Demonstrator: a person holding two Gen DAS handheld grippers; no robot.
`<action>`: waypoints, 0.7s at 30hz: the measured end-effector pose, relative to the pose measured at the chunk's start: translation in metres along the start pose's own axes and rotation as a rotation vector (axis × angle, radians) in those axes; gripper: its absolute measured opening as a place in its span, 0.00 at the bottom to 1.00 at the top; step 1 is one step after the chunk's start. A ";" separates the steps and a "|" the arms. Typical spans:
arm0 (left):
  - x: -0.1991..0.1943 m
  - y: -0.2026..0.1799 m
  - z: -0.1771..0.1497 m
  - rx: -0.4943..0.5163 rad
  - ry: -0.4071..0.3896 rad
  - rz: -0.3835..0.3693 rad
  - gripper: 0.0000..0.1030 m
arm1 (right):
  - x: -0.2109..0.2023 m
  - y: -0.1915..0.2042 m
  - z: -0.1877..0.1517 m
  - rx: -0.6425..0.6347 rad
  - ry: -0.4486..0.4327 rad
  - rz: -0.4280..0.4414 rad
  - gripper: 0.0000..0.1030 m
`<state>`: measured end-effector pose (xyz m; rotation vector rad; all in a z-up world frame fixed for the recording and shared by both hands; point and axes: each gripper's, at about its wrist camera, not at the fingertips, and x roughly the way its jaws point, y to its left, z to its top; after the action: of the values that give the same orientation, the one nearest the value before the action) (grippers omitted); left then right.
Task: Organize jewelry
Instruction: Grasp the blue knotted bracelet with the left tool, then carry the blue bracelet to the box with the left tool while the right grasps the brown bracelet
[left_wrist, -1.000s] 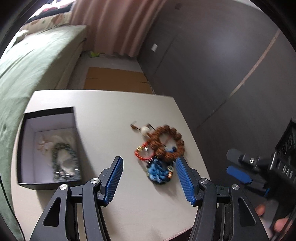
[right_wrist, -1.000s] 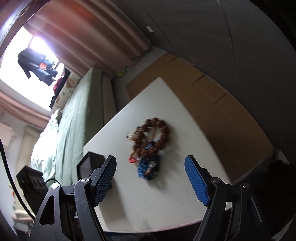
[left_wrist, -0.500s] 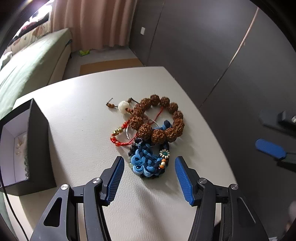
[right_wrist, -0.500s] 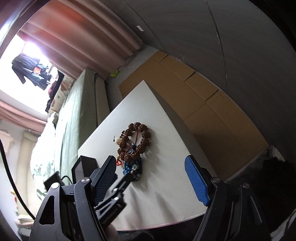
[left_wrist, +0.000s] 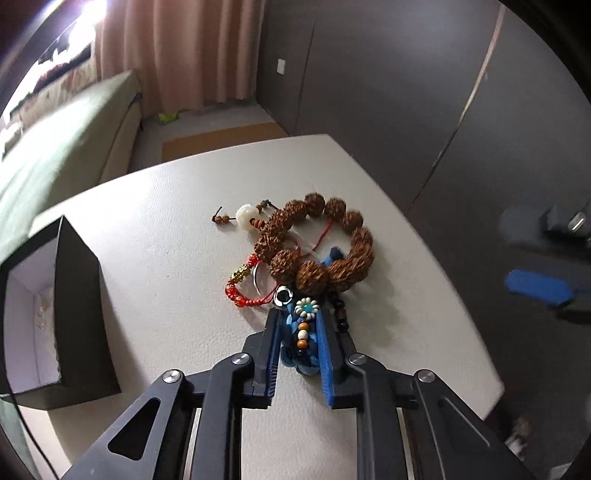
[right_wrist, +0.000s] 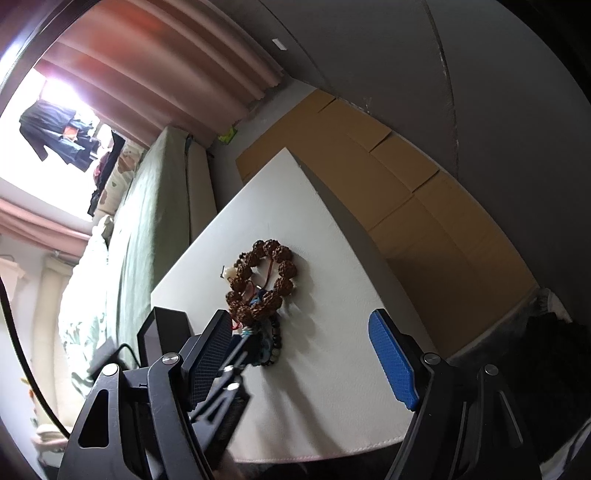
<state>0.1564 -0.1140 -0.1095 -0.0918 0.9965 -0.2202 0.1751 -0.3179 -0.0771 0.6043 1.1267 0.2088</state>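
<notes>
A pile of jewelry lies on the white table (left_wrist: 166, 229): a brown seed-bead bracelet (left_wrist: 317, 240), a red cord bracelet (left_wrist: 243, 291), a white bead (left_wrist: 246, 213) and a blue knotted bracelet (left_wrist: 301, 332) with a flower bead. My left gripper (left_wrist: 298, 317) is shut on the blue knotted bracelet, low on the table. My right gripper (right_wrist: 299, 354) is open and empty, held off the table's right side; it shows blurred in the left wrist view (left_wrist: 539, 284). The bead pile also shows in the right wrist view (right_wrist: 262, 280).
A black open box (left_wrist: 55, 317) with white lining stands on the table's left, holding pale jewelry. It shows in the right wrist view (right_wrist: 166, 332) too. A green sofa (left_wrist: 55, 155), pink curtains, flat cardboard (right_wrist: 369, 177) on the floor and a dark wall surround the table.
My left gripper moved forward and down onto the pile and closed on the blue knotted bracelet. The right gripper stayed open and shifted slightly.
</notes>
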 end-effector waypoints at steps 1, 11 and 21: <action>-0.006 0.005 0.002 -0.017 -0.010 -0.019 0.10 | 0.003 0.000 0.000 0.001 0.001 0.003 0.75; -0.038 0.028 0.016 -0.098 -0.067 -0.128 0.10 | 0.037 0.013 0.002 -0.002 0.025 0.007 0.72; -0.055 0.058 0.027 -0.162 -0.091 -0.189 0.10 | 0.072 0.039 0.004 -0.073 0.024 -0.094 0.57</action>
<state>0.1585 -0.0456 -0.0601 -0.3417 0.9139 -0.3051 0.2155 -0.2550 -0.1107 0.4839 1.1624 0.1763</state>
